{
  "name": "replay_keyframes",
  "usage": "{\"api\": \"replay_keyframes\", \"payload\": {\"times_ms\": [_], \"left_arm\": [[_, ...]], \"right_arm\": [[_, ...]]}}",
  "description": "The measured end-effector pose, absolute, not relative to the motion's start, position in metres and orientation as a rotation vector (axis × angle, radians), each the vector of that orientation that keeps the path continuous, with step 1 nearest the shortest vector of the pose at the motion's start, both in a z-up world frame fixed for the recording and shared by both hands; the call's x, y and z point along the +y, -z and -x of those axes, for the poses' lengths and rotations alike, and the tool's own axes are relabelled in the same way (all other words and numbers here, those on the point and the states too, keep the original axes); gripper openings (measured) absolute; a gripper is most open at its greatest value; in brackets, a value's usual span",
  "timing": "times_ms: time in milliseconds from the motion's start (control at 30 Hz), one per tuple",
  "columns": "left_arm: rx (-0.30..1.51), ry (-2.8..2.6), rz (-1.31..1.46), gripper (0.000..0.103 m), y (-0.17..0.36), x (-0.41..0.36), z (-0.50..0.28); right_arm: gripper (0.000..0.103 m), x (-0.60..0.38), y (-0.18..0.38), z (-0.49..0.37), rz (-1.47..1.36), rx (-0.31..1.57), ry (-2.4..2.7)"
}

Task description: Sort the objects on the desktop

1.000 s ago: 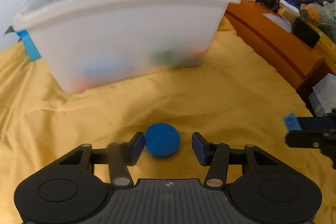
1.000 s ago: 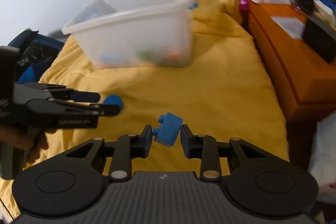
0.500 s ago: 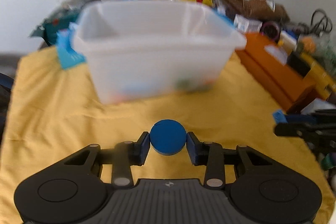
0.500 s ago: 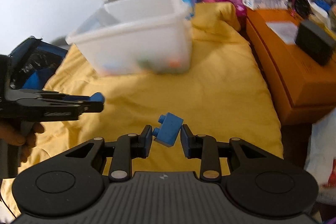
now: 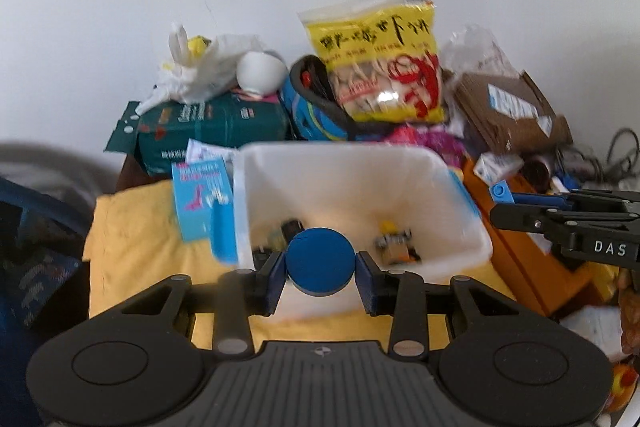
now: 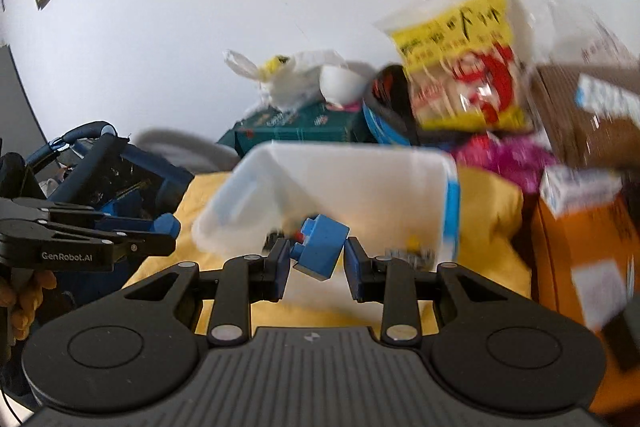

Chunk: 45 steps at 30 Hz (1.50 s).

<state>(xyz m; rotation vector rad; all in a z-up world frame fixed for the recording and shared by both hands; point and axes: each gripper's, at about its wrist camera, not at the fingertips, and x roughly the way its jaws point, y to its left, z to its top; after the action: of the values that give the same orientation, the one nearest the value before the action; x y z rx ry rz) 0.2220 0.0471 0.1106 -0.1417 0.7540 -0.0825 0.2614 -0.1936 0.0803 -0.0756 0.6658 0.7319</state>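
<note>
Left gripper (image 5: 321, 269): its fingers squeeze a round blue disc (image 5: 321, 261), flat face toward the camera.
Disc spot: up in the air, just in front of the near wall of the white bin (image 5: 460, 187), looking down into it.
Right gripper (image 6: 316, 259): its fingers pinch a blue block (image 6: 320, 251), tipped on a slant, knobs pointing up and left.
Block spot: in the air, near the bin's front rim.
Bin: sits on the yellow cloth (image 5: 132, 223), small toys already inside.
What matters next: the bin opening lies straight ahead and below both grippers. I think the left one is closer to dropping.
</note>
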Motion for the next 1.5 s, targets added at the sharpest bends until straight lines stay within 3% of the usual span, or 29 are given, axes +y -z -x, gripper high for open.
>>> {"api": "replay_keyframes", "payload": {"times_ms": [433, 467, 500, 567, 600, 967, 1500], "left_arm": [[0.819, 0.066, 0.087, 0.045, -0.135, 0.044, -0.297], [0.833, 0.062, 0.075, 0.061, -0.132, 0.041, -0.304], [0.851, 0.053, 0.063, 0.074, -0.129, 0.04, -0.309], [0.881, 0.033, 0.031, 0.075, -0.121, 0.037, -0.314], [0.898, 0.035, 0.018, 0.075, -0.117, 0.037, -0.316], [0.939, 0.019, 0.03, 0.078, -0.099, 0.04, -0.307], [0.974, -0.011, -0.009, 0.081, -0.097, 0.035, -0.308]], "right_arm": [[0.035, -0.155, -0.1, -0.319, 0.104, 0.753, -0.717], [0.041, -0.153, -0.099, -0.323, 0.106, 0.764, -0.704], [0.062, -0.151, -0.097, -0.328, 0.108, 0.777, -0.684], [0.091, -0.15, -0.094, -0.334, 0.115, 0.775, -0.653], [0.096, -0.151, -0.093, -0.335, 0.124, 0.773, -0.634], [0.102, -0.173, -0.085, -0.317, 0.154, 0.783, -0.654], [0.102, -0.173, -0.076, -0.308, 0.165, 0.811, -0.658]]}}
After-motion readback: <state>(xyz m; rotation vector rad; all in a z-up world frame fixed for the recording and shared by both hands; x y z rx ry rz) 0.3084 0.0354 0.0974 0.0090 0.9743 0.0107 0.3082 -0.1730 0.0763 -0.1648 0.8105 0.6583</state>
